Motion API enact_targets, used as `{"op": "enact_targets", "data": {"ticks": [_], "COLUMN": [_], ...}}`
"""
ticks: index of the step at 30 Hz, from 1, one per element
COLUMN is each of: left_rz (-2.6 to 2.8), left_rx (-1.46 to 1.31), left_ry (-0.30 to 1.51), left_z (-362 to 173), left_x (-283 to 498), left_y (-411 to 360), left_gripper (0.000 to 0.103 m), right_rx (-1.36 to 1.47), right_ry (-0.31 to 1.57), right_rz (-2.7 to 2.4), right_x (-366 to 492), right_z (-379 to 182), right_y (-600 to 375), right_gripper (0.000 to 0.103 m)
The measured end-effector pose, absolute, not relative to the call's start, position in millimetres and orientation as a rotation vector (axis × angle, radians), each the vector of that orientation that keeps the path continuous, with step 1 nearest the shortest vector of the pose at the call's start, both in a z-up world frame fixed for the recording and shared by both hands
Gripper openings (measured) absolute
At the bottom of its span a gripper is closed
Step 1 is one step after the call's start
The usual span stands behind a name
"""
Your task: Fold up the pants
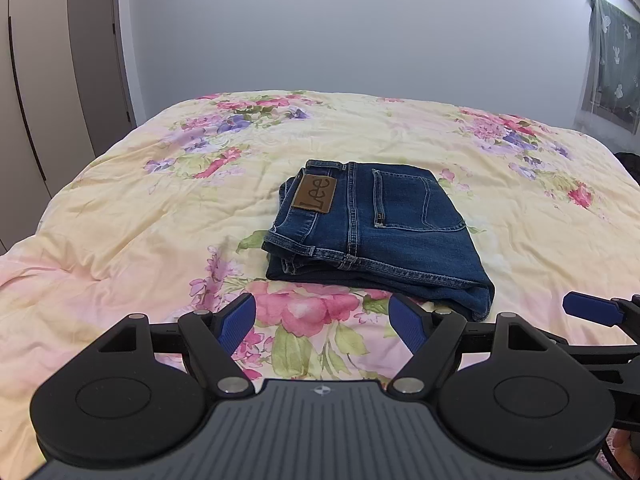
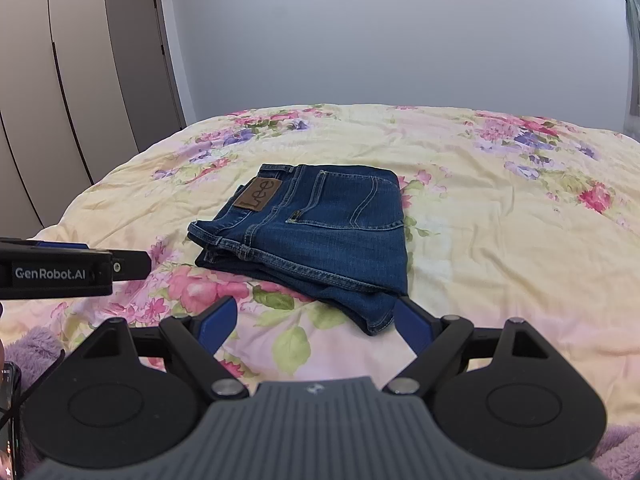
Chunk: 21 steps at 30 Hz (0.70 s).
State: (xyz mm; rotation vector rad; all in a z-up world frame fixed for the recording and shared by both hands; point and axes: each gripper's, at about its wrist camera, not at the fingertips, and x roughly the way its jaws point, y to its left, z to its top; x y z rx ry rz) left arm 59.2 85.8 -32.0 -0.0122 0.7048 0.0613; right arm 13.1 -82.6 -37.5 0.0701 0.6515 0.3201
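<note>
Dark blue jeans [image 1: 380, 228] lie folded into a compact stack on the floral bedspread [image 1: 160, 208], back pocket and brown Lee patch [image 1: 314, 194] facing up. They also show in the right wrist view [image 2: 316, 236]. My left gripper [image 1: 322, 322] is open and empty, just short of the stack's near edge. My right gripper [image 2: 316, 322] is open and empty, its right finger next to the stack's near corner. The right gripper's blue finger shows at the left wrist view's right edge [image 1: 592, 308]; the left gripper's body shows in the right wrist view [image 2: 60, 270].
The bed reaches a pale wall [image 1: 340, 32] at the back. Grey wardrobe doors [image 2: 60, 92] stand to the left. A curtained window [image 1: 612, 64] is at the far right. A purple fuzzy blanket [image 2: 32, 348] lies at the near edge of the bed.
</note>
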Motion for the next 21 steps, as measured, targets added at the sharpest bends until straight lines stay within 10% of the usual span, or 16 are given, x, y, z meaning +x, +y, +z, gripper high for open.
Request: {"op": "enact_targets", "data": {"ticks": [21], "left_rz": [0.047], "left_rx": [-0.018], "left_ry": [0.684], "left_z": [-29.0], "left_x": [57.0], "left_y": [85.7], "left_gripper": [0.088], "right_rx": [0.080], "right_ry": [0.654], "right_rz": [0.310], "right_x": [13.6], "right_z": [-37.4], "right_y": [-84.0], "right_gripper": [0.082]}}
